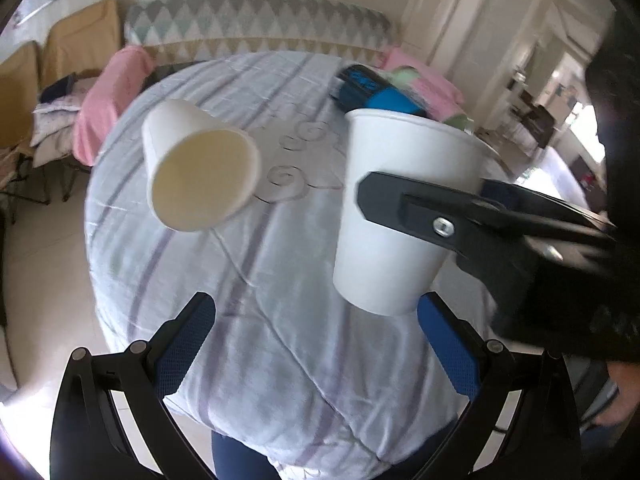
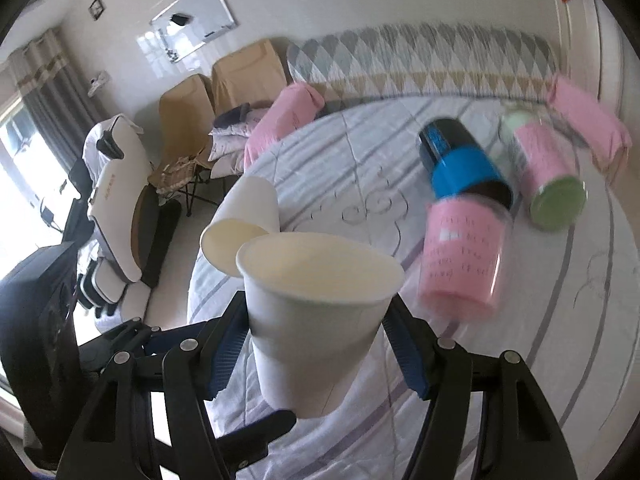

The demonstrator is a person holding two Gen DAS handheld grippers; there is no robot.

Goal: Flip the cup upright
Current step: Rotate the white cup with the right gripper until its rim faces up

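My right gripper (image 2: 316, 344) is shut on a white paper cup (image 2: 312, 316) and holds it nearly upright, mouth up, just above the bedspread; it also shows in the left wrist view (image 1: 396, 216) with the right gripper's finger (image 1: 400, 200) across its side. A second white paper cup (image 1: 200, 168) lies on its side at the left, mouth toward the camera; in the right wrist view (image 2: 244, 216) it lies behind the held cup. My left gripper (image 1: 316, 344) is open and empty, just below and left of the held cup.
A striped pale bedspread (image 1: 280, 320) covers the surface. Three bottles lie at the right: blue and black (image 2: 460, 160), pink-labelled (image 2: 464, 256), and green-capped (image 2: 548, 176). Pink rolled towels (image 2: 284, 120), chairs and a massage chair stand beyond the edge.
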